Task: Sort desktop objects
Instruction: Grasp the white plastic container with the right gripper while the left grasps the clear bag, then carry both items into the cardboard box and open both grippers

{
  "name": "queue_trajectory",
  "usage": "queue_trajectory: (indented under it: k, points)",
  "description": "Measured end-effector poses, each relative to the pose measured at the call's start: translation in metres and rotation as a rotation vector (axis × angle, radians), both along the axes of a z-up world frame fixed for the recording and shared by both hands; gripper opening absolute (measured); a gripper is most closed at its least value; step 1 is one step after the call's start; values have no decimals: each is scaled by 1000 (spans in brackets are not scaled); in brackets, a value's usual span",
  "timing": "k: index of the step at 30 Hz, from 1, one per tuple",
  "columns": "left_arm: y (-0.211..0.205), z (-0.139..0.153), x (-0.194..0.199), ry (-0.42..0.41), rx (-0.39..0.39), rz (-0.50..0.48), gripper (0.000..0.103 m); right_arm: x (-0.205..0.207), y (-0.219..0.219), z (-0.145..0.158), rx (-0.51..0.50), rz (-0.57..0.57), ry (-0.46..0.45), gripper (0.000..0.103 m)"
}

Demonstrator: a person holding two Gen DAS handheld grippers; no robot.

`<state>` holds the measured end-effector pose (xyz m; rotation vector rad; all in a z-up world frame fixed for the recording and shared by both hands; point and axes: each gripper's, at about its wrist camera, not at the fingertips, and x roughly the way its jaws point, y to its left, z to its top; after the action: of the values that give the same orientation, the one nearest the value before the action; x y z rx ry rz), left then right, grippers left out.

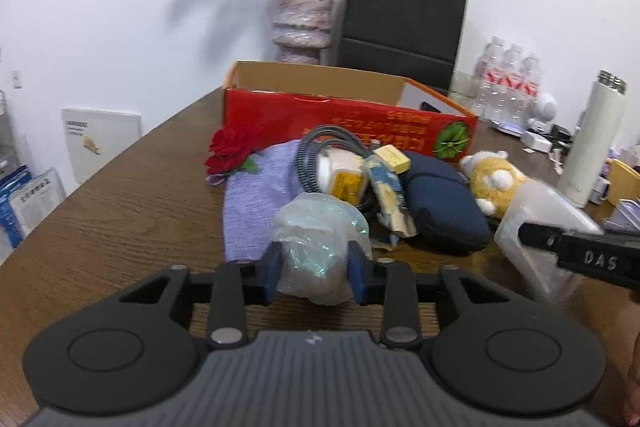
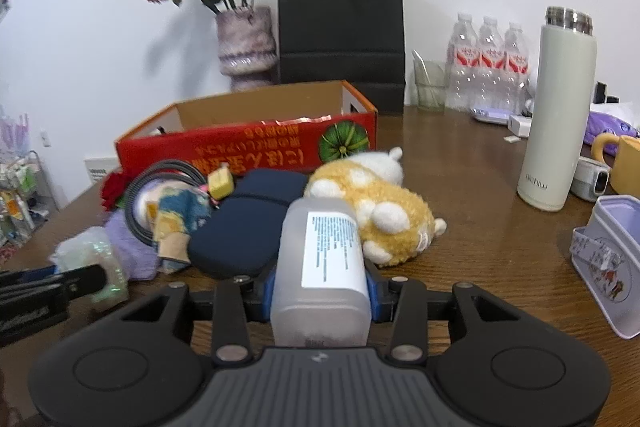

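Observation:
My left gripper (image 1: 316, 269) is shut on a crumpled clear plastic bag (image 1: 320, 231), held just above the wooden table (image 1: 120, 195). My right gripper (image 2: 320, 291) is shut on a translucent plastic bottle with a white label (image 2: 324, 255); that bottle also shows in the left wrist view (image 1: 536, 223). Ahead lies a pile: a purple cloth (image 1: 260, 195), a red fabric rose (image 1: 232, 147), a coiled grey cable (image 1: 320, 139), a navy pouch (image 1: 440, 203) and a yellow plush toy (image 2: 380, 203). An open red cardboard box (image 1: 344, 119) stands behind the pile.
A vase of dried roses (image 1: 302, 19) and a black paper bag (image 1: 404, 23) stand at the back wall. A white thermos (image 2: 556, 115), water bottles (image 2: 488, 63), a yellow mug (image 2: 624, 163) and a lilac tin (image 2: 612, 259) are at the right.

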<state>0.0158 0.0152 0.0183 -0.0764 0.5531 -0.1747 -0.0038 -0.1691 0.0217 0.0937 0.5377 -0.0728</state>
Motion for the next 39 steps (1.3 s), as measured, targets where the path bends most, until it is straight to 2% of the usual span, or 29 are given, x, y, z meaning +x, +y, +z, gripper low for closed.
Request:
queue_trajectory:
  k: [3,6,9,12,15,18,20,22,25,27,29,32,35,37,39]
  points:
    - [-2,15,-12,-15,16,-17,28,-16,4,17,-74,-4,-76,40]
    - [3,41,-21,-82,-32,-57,28,-27,-1,44,-58,5,-165,39]
    - [9,70,-4,-170,-57,-50,28,-16,-9,75,-52,24,-220,40]
    - [9,88,35,-195,-23,-52,28,26,-21,101,-13,95,-213,40]
    - [10,103,89,-166,-22,-35,28,81,-33,116,41,120,-166,40]
    - [17,116,156,-106,-26,35,28,154,-41,125,109,92,-91,40]
    - [18,118,196,-81,1,28,28,201,-43,127,133,58,-26,40]
    - [15,114,241,-19,39,50,29,244,-41,125,118,60,26,40]
    - [10,90,300,119,87,73,29,304,-30,103,23,50,96,40]
    - [7,69,331,180,151,82,29,338,-27,87,-2,19,127,40]
    - [8,53,348,223,179,77,28,361,-20,69,-36,24,156,40]
    - [10,39,361,222,207,79,31,393,-7,42,-117,37,211,40]
    - [8,29,368,236,218,63,41,407,-2,27,-167,32,243,40]
    - [4,27,367,220,235,32,53,411,-2,15,-169,24,269,40]
    - [2,27,365,219,232,14,63,414,-1,6,-174,11,294,49]
